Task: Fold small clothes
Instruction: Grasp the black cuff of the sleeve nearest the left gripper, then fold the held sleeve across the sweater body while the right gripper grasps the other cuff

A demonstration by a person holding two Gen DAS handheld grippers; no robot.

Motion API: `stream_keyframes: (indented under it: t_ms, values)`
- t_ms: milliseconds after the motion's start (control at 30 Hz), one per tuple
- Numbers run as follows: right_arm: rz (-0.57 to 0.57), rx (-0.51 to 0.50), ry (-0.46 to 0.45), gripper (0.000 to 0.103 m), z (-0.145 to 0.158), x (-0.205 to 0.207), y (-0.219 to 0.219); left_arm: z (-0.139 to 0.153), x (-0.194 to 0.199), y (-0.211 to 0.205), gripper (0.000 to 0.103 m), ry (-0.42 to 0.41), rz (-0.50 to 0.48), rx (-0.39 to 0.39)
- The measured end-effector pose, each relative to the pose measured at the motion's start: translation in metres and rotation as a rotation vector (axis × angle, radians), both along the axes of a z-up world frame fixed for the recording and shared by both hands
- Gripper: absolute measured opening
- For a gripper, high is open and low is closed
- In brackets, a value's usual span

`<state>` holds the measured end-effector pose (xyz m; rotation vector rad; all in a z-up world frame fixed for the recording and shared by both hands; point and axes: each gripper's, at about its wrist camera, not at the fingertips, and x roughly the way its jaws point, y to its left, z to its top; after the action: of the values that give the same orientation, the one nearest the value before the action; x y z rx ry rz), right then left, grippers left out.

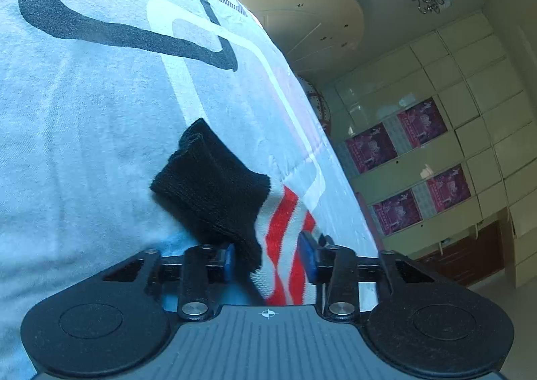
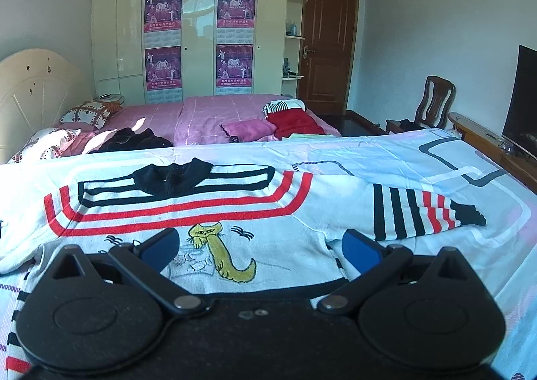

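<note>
A small white sweater [image 2: 188,212] with red and black stripes and a yellow cat lies flat on a pale blue patterned sheet [image 2: 386,152]. Its right sleeve [image 2: 423,209] lies out to the right, ending in a black cuff. My right gripper [image 2: 261,246] is open, low over the sweater's hem, one finger on each side of the cat. In the left wrist view my left gripper [image 1: 272,259] has its blue pads around a striped sleeve [image 1: 285,229] with a black cuff [image 1: 214,185]. The pads stand apart on the thick fabric.
A pink bed [image 2: 214,115] behind carries a red garment [image 2: 292,121], a pink cushion [image 2: 245,130], black clothes [image 2: 134,140] and pillows [image 2: 87,113]. A headboard [image 2: 30,85], wardrobe [image 2: 201,21], door [image 2: 329,44], chair [image 2: 433,101] and TV [image 2: 523,98] ring the room.
</note>
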<state>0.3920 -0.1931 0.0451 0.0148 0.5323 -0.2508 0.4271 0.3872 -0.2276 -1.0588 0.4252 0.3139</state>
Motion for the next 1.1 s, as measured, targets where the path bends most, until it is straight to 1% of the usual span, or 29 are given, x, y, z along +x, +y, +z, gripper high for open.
stream_keyframes:
  t_ms: [33,67,100,133,167,300,433,533,567,700,733,767,867,900,967,1000,1033,1067,1100]
  values:
    - [-0.009,-0.003,0.007,0.103,-0.001,0.005,-0.001,-0.005,0.004,0.003,0.010,0.011,0.001,0.000]
    - [-0.019,-0.002,0.012,0.103,-0.001,0.008,-0.003,-0.009,0.004,0.004,0.008,0.009,0.000,-0.014]
    - [-0.028,0.002,0.011,0.103,-0.002,0.011,-0.006,-0.010,0.006,0.005,0.007,-0.006,-0.005,-0.018]
    - [-0.040,0.001,0.013,0.103,-0.003,0.014,-0.009,-0.008,0.011,0.004,0.005,-0.004,-0.016,0.005]
    - [-0.050,-0.003,0.016,0.103,-0.004,0.018,-0.013,0.000,0.013,0.000,0.004,-0.001,-0.025,0.054]
    - [-0.075,-0.020,0.012,0.103,-0.008,0.025,-0.031,0.035,0.024,-0.022,0.004,-0.053,-0.052,0.191]
    - [-0.091,-0.019,0.011,0.103,-0.014,0.030,-0.060,0.077,0.054,-0.063,0.004,-0.085,-0.130,0.328]
    - [-0.095,0.004,0.012,0.103,-0.020,0.032,-0.083,0.112,0.081,-0.113,0.004,-0.100,-0.222,0.454]
    - [-0.092,0.016,0.014,0.103,-0.023,0.033,-0.091,0.124,0.088,-0.136,0.004,-0.100,-0.263,0.508]
    - [-0.057,0.045,0.029,0.103,-0.030,0.038,-0.116,0.144,0.120,-0.226,0.004,-0.067,-0.383,0.658]
    - [-0.051,0.052,0.031,0.103,-0.032,0.038,-0.122,0.146,0.125,-0.245,0.004,-0.060,-0.413,0.678]
    - [-0.046,0.062,0.032,0.103,-0.033,0.038,-0.129,0.154,0.130,-0.266,0.004,-0.053,-0.450,0.689]
    - [-0.048,0.086,0.043,0.103,-0.036,0.036,-0.148,0.159,0.147,-0.323,0.004,0.000,-0.530,0.752]
    - [-0.049,0.089,0.047,0.103,-0.037,0.034,-0.153,0.157,0.152,-0.339,0.005,0.014,-0.550,0.765]
    - [-0.059,0.094,0.060,0.103,-0.039,0.031,-0.164,0.149,0.161,-0.370,0.005,0.040,-0.626,0.791]
    - [-0.060,0.100,0.067,0.103,-0.040,0.030,-0.167,0.144,0.152,-0.388,0.005,0.058,-0.681,0.789]
    - [-0.063,0.104,0.072,0.103,-0.041,0.029,-0.171,0.141,0.151,-0.405,0.009,0.066,-0.721,0.790]
    - [-0.068,0.106,0.078,0.103,-0.042,0.028,-0.173,0.141,0.137,-0.415,0.029,0.053,-0.738,0.799]
    - [-0.069,0.111,0.083,0.103,-0.043,0.028,-0.174,0.144,0.130,-0.421,0.046,0.034,-0.745,0.806]
